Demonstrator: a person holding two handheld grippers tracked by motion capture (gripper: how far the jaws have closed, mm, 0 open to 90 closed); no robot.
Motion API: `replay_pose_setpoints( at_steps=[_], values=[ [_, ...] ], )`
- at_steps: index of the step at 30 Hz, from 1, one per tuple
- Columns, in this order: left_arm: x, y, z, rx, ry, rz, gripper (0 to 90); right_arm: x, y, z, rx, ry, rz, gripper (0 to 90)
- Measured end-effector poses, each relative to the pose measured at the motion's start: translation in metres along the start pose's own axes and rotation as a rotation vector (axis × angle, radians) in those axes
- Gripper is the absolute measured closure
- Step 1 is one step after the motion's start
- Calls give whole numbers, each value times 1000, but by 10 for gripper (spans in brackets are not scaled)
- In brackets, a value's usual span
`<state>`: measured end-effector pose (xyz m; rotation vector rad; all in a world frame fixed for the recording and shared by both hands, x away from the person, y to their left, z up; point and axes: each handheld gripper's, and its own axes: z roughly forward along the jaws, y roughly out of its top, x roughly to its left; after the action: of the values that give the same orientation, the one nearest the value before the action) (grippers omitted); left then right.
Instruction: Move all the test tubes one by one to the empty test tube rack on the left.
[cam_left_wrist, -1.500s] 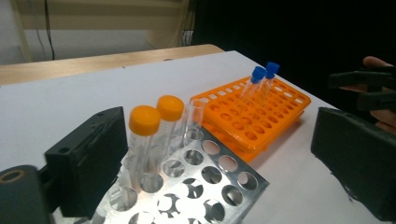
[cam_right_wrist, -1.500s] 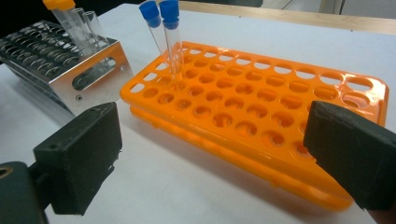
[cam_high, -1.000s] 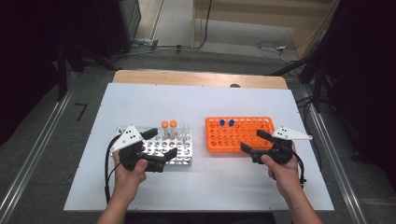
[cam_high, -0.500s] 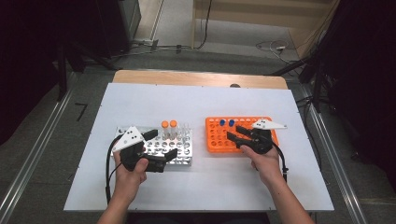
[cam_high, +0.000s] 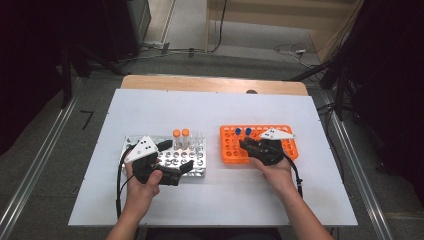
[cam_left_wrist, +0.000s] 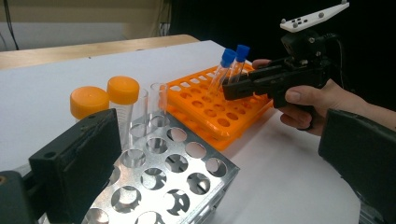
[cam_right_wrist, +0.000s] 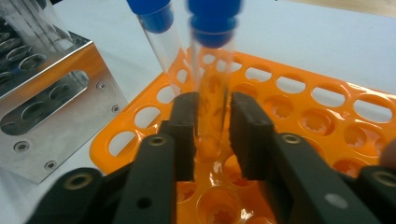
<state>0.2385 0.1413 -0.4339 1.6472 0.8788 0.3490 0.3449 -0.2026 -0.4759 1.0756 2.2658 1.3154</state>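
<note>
Blue-capped tube (cam_right_wrist: 212, 70) stands near-upright in orange rack (cam_right_wrist: 327, 116), long axis vertical; right gripper (cam_right_wrist: 212, 135) jaws have just closed, clamped on its glass mid-body.

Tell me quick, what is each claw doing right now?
Left claw: open, holding nothing, by the metal rack.
Right claw: just closed on a blue-capped tube in the orange rack.

High view: fixed above table's (cam_high: 215, 110) near edge, facing forward and down, distant. Left gripper view: low over metal rack (cam_left_wrist: 173, 163), facing across toward orange rack (cam_left_wrist: 219, 116). Right gripper view: very close on orange rack (cam_right_wrist: 299, 93). Both racks shared by all three.
</note>
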Motion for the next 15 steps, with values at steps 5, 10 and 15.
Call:
replay_pose_setpoints(
  at_steps=[5, 10, 15],
  values=[
    [-3, 0, 1, 1, 0, 9, 0, 3, 0, -1, -12, -20, -15, 743],
    [-6, 1, 2, 3, -7, 20, 0, 4, 6, -14, -68, -17, -11, 745],
    [-8, 2, 4, 2, -14, 26, 0, 7, 12, -29, -106, -12, -12, 746]
  ],
)
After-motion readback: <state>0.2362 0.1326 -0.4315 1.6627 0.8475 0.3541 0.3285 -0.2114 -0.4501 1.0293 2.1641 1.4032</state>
